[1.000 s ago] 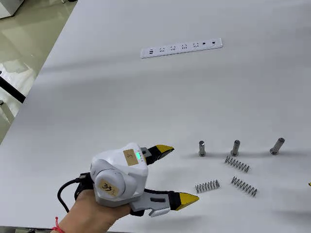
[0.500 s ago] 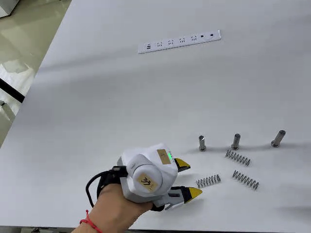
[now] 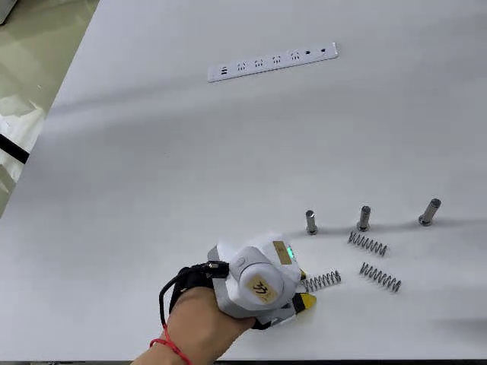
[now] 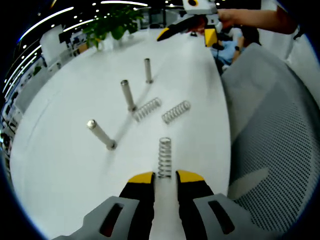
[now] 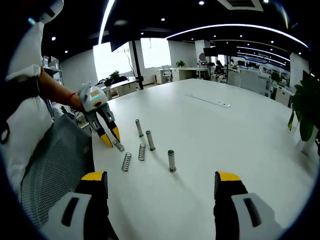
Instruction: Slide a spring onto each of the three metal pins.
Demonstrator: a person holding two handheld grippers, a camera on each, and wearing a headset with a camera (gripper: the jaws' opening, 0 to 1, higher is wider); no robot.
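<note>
Three metal pins [image 3: 310, 222] [image 3: 364, 218] [image 3: 430, 211] stand upright in a row on the white table [image 3: 190, 175]. Three springs lie in front of them: the nearest one [image 3: 323, 280], a second [image 3: 367, 244] and a third [image 3: 380, 277]. My left gripper [image 3: 300, 293] sits low at the nearest spring's left end. In the left gripper view the nearest spring [image 4: 164, 157] has its near end just inside the yellow fingertips [image 4: 141, 178], whose gap is narrow and slightly wider than the spring. My right gripper [image 5: 160, 182] hovers wide open, holding nothing, well back from the pins [image 5: 150, 140].
A white power strip [image 3: 272, 61] lies far back on the table. The table's near edge runs just below the left gripper, with a grey mesh chair [image 4: 270, 150] beyond it. Floor lies past the table's left edge.
My left gripper has moved right along the table to the nearest spring. Its jaws have narrowed from wide open to a small gap. Pins and springs have stayed in place.
</note>
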